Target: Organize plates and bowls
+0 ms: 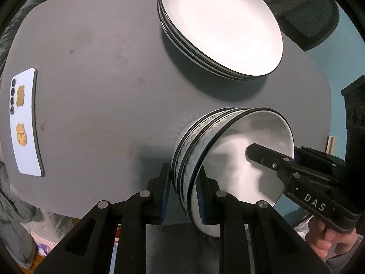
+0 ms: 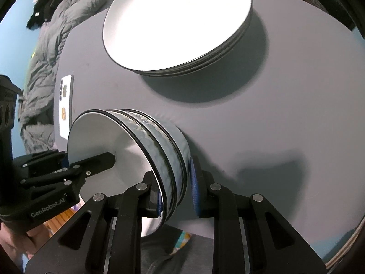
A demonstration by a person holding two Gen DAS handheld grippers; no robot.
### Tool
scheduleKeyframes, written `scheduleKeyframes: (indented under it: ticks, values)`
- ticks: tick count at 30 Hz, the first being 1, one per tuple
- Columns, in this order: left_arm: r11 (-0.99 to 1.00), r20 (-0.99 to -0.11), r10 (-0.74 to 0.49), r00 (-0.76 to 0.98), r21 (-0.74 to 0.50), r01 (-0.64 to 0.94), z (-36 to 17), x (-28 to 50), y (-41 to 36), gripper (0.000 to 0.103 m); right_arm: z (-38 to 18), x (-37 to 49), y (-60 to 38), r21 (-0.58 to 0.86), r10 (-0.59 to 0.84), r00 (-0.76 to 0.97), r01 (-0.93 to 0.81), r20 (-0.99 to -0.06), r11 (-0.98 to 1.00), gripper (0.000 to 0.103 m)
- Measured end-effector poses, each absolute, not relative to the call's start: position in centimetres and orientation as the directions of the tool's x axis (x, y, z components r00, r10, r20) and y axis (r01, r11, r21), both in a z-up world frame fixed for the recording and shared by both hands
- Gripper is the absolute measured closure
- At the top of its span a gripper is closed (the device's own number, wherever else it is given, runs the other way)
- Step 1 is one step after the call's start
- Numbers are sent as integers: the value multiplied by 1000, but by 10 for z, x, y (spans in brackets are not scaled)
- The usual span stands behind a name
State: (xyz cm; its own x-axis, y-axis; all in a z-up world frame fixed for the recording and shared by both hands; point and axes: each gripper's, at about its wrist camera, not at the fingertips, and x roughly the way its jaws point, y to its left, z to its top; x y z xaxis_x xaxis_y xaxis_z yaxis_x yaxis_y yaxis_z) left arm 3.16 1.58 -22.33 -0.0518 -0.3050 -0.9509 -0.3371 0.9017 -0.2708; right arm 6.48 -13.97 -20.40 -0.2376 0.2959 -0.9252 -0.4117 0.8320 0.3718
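A nested stack of white bowls (image 1: 196, 141) with black rims and wavy embossed sides is held tilted above the near edge of the grey table (image 1: 95, 86); it also shows in the right wrist view (image 2: 159, 146). My left gripper (image 1: 183, 189) is shut on the near wall of the stack. My right gripper (image 2: 174, 191) is shut on the opposite wall, one finger (image 1: 262, 155) inside the top bowl. A stack of white plates (image 1: 219, 22) with dark rims stands on the table beyond the bowls, and shows in the right wrist view (image 2: 178, 20).
A white phone (image 1: 25, 123) with gold cat stickers lies face down at the table's left edge, also seen in the right wrist view (image 2: 65, 105). A grey puffer jacket (image 2: 43, 73) hangs beside the table. A dark mesh chair (image 1: 312, 25) stands behind it.
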Motion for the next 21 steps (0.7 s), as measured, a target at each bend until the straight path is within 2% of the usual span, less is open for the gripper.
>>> scheduleKeyframes:
  ticks: [11,21]
  values:
    - [897,-935,-352,-49,-322,-302,-229,41,5,83,-197,61,-146,351,289,-215,-352,-933,868,85]
    - [895,-919,-389,-65,-360,-263,-243,51,-7,79,-207,54,-146,383,318,-249,-284,-915,879,77]
